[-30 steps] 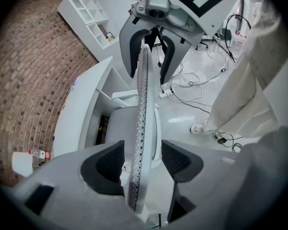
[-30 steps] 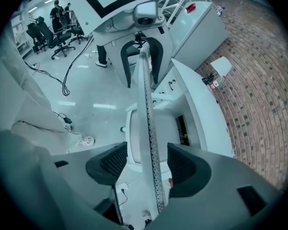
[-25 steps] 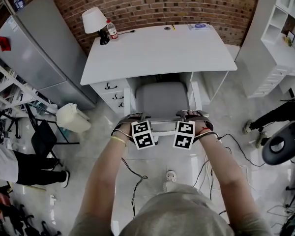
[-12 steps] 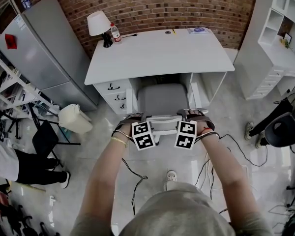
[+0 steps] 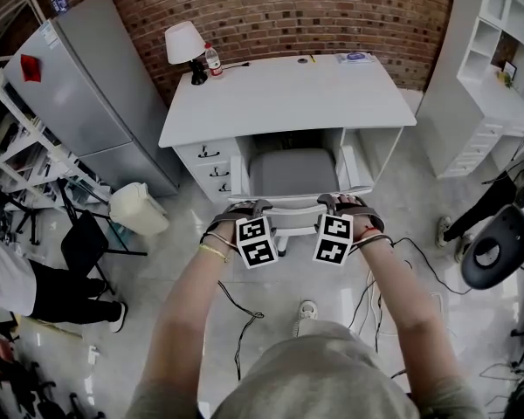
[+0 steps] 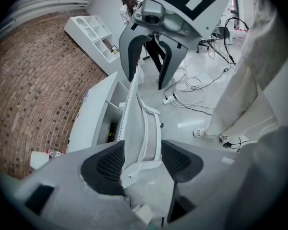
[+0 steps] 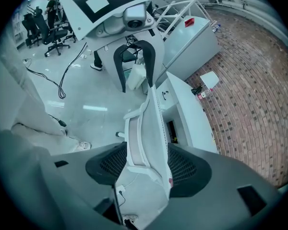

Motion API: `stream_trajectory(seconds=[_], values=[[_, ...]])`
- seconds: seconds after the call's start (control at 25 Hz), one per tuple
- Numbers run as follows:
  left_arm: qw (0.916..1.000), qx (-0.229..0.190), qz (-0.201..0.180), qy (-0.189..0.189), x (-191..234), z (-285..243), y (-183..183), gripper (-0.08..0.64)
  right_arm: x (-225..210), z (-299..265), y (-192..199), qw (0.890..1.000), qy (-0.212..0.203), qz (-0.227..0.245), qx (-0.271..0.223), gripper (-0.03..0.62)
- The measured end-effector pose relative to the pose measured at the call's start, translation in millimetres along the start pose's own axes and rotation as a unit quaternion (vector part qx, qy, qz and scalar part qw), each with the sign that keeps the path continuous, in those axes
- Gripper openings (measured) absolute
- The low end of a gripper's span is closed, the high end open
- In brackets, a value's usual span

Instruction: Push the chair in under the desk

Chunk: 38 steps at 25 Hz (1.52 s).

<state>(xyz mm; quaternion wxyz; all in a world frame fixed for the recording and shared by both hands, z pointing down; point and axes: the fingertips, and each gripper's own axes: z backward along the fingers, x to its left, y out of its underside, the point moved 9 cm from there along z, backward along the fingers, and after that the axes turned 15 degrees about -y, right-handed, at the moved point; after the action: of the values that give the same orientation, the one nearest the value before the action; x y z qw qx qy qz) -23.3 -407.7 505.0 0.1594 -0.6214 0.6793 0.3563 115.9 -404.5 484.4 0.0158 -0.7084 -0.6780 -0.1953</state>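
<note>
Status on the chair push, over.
Left tongs and right tongs both shut on chair backrest. Its seat partly under desk. Nothing seen blocking; cables lie on floor behind.

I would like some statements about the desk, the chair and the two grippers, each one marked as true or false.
1. The left gripper and the right gripper each clamp the backrest of the chair. True.
2. The lamp stands at the right end of the desk. False: in the head view it stands at the back left corner.
3. A bottle lies on the floor beside the chair. False: the bottle stands on the desk, next to the lamp.
4. The chair faces the desk's opening, right of the drawers. True.
5. A grey refrigerator stands left of the desk. True.
</note>
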Motion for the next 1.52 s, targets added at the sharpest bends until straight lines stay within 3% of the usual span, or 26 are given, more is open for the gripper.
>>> stream_trajectory(seconds=[0.48,0.68,0.96,1.28,1.52], values=[[0.9999,-0.008,0.002,-0.007,-26,43,3,0.233,42,22,-20,0.999,0.013,-0.027,-0.030,0.221],[0.9999,-0.009,0.007,-0.011,-36,56,5,0.199,57,27,-24,0.999,0.015,-0.033,-0.035,0.217],[0.9991,-0.022,0.014,-0.035,-52,80,6,0.101,80,41,-31,0.996,0.046,-0.049,-0.052,0.036],[0.9976,-0.036,0.033,-0.048,-67,101,3,0.035,103,52,-33,0.995,0.059,-0.061,-0.057,0.012],[0.9958,-0.045,0.049,-0.063,-79,116,-3,0.020,120,63,-29,0.990,0.065,-0.100,-0.080,0.008]])
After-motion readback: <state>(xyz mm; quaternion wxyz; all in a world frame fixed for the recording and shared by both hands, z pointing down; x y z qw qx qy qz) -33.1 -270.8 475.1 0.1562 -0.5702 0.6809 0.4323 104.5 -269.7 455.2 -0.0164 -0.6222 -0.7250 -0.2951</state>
